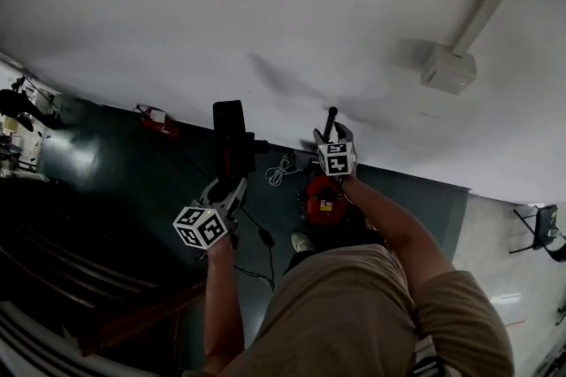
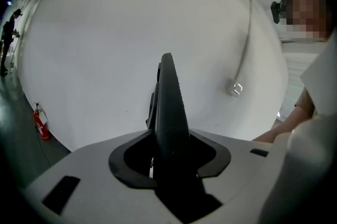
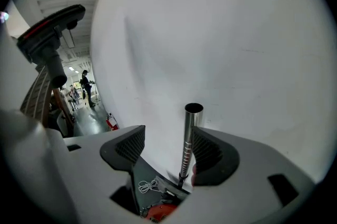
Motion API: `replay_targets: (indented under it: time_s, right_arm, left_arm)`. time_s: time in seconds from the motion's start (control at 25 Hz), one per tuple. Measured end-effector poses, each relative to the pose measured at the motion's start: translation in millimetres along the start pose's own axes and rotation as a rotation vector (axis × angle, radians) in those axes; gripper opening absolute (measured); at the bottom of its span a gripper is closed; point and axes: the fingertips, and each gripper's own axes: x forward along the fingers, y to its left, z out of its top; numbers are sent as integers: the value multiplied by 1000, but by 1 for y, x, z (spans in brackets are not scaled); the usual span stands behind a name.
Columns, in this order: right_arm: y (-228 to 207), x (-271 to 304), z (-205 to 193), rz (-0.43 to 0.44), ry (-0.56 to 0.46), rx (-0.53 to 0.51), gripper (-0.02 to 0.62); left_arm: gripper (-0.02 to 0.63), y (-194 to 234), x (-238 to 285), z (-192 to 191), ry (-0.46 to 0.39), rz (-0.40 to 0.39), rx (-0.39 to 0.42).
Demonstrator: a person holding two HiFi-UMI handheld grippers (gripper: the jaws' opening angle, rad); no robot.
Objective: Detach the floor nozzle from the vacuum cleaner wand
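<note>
Left gripper view: the floor nozzle [image 2: 168, 107] is seemingly clamped by the left tool [image 2: 169, 153], while the wand [image 3: 188, 139] is flanked by the parted right tool [image 3: 167, 143].

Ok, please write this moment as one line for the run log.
left tool: shut on floor nozzle, held up | right tool: open, wand between jaws | wand top end: bare | floor nozzle: detached

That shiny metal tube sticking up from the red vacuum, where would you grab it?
Just under its open top, from the side, one jaw each side. The metal tube is slim, round and nearly upright, so it fits crosswise in the right tool's open jaws, which stand either side of it.
</note>
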Motion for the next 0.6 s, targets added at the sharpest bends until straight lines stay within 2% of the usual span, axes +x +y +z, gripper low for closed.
replay_targets:
  time_s: [0.32,0.6]
  right_arm:
    - [11,-28,9,-27,-32,-41,267]
    - [7,-78,20,-108,-95,-19,265]
  left_arm:
    - [172,17,-40,7,-20,-63,34]
    - [172,40,-54,-18,29,-132,23]
